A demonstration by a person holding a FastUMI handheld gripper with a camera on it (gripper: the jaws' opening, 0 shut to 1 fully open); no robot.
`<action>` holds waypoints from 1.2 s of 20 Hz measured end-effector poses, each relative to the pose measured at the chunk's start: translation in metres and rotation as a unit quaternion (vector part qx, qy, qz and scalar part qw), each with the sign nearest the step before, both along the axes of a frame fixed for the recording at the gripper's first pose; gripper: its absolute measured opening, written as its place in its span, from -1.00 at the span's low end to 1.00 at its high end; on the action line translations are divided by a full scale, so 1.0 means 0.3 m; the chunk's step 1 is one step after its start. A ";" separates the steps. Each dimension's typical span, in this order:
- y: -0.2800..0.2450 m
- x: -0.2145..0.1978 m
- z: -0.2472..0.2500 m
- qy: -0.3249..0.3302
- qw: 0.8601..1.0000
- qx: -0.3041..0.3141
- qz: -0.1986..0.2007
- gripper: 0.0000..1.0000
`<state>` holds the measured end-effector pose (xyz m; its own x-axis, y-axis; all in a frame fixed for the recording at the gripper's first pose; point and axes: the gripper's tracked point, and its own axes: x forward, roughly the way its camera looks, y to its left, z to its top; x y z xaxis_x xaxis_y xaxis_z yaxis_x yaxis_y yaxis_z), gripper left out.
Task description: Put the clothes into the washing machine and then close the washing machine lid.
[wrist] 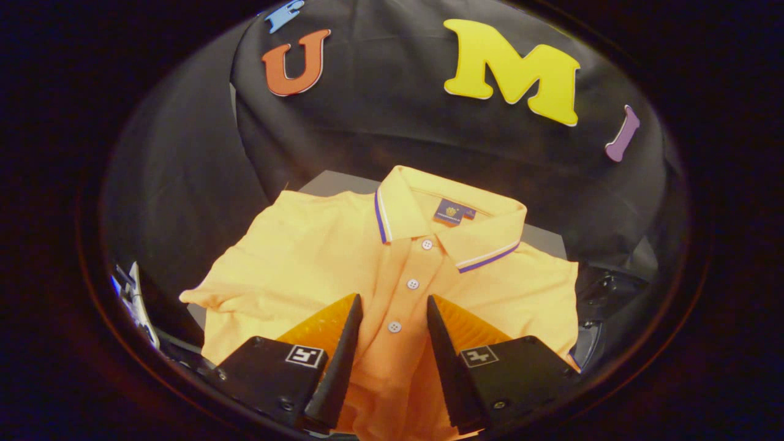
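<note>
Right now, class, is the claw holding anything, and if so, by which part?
Nothing is held. The claw is open above the orange polo shirt, its fingers either side of the button placket, not pressing on it.

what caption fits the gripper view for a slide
Open gripper poised over a folded orange polo shirt on a grey surface, fingers straddling its button placket.

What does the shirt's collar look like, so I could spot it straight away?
An orange polo shirt lies flat on a grey surface before the black cloth wall. The collar is folded down at the shirt's far end, beyond the open jaws of the gripper, above three white buttons. Its blue and white edge stripes set it apart.
</note>
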<state>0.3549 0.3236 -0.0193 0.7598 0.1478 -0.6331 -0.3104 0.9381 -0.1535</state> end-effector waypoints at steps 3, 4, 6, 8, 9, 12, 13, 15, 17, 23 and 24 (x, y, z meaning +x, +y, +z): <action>0.015 0.002 0.000 -0.006 1.000 -0.016 -0.002 -0.32; 0.018 0.001 -0.001 -0.011 1.000 -0.029 -0.005 -0.53; 0.028 0.000 0.004 -0.014 0.999 -0.039 -0.013 -0.76; 0.025 -0.002 0.002 -0.002 0.999 -0.028 -0.020 -0.77; 0.025 -0.003 0.005 0.008 1.000 -0.013 -0.020 -0.77; 0.039 0.002 0.080 0.017 0.996 0.080 -0.016 -0.79; 0.037 0.001 0.133 0.010 0.993 0.114 -0.014 -0.83; 0.025 0.012 0.252 -0.015 0.991 0.133 0.001 -0.88; 0.017 0.007 0.384 -0.046 0.989 0.143 0.010 -0.89; -0.078 -0.037 0.624 -0.079 0.980 0.179 0.016 -0.89; -0.107 -0.047 0.642 -0.086 0.980 0.178 0.012 -0.89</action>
